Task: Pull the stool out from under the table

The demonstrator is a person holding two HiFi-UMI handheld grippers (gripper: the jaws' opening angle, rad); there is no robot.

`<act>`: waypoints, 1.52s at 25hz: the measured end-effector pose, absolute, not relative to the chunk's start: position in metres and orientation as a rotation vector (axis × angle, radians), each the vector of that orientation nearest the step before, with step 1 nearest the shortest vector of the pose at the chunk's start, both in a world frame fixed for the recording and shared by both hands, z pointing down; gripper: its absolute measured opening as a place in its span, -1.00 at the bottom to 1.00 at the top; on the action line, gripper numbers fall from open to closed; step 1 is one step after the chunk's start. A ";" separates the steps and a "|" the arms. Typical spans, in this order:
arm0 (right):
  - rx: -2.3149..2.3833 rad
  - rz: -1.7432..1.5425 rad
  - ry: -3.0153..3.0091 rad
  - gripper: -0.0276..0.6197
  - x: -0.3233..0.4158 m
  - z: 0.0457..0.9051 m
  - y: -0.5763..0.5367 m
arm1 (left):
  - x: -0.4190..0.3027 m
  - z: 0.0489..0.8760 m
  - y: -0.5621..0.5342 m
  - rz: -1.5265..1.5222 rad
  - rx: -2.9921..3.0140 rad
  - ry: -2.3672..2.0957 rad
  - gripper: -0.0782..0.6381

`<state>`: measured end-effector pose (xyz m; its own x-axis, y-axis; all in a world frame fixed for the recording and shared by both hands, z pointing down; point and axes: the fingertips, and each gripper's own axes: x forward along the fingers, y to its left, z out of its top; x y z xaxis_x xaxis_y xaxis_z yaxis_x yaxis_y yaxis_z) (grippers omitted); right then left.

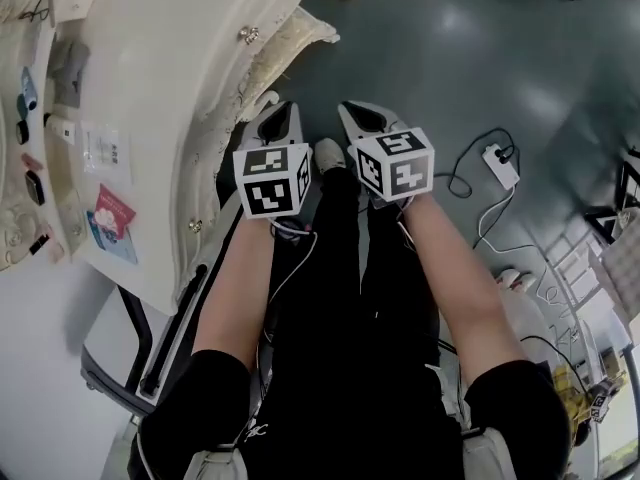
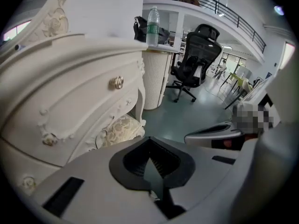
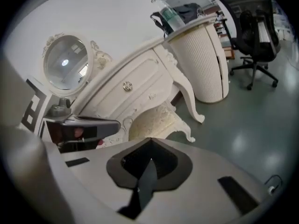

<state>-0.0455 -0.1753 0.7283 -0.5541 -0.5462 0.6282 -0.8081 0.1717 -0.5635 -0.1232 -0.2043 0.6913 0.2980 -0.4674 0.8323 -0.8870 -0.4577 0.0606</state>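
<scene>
Two hand-held grippers sit side by side at the centre of the head view, both pointing toward the top of the frame.

At the left, the white carved dressing table point(image 1: 170, 78) fills that side of the frame. Tucked under its edge, at upper centre, is the stool point(image 1: 297, 40). From above, only a strip of its seat shows, slanting from lower left to upper right.

The left gripper point(image 1: 283, 110) is just below that strip and is the nearer of the two. Its jaws are clenched together on nothing. In the left gripper view the stool lies up and to the left of the tips.

The right gripper point(image 1: 352, 110) is just beside it, over bare grey floor point(image 1: 450, 58). Its jaws are likewise pressed together and empty. In the right gripper view the stool sits straight above the tips, near but not touching.

The stool has a cream cushion with a raised floral pattern, set in a scrolled white frame on curved legs that match the table. The seat is mostly beneath the tabletop.

The jaws will probably need to part before they can take the frame's near edge. The pull would then likely run toward the bottom of the head view.
</scene>
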 end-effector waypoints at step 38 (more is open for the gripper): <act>1.110 2.342 -2.088 -0.24 -0.184 0.924 -0.313 | -0.191 0.810 -0.182 1.222 1.850 -1.136 -0.77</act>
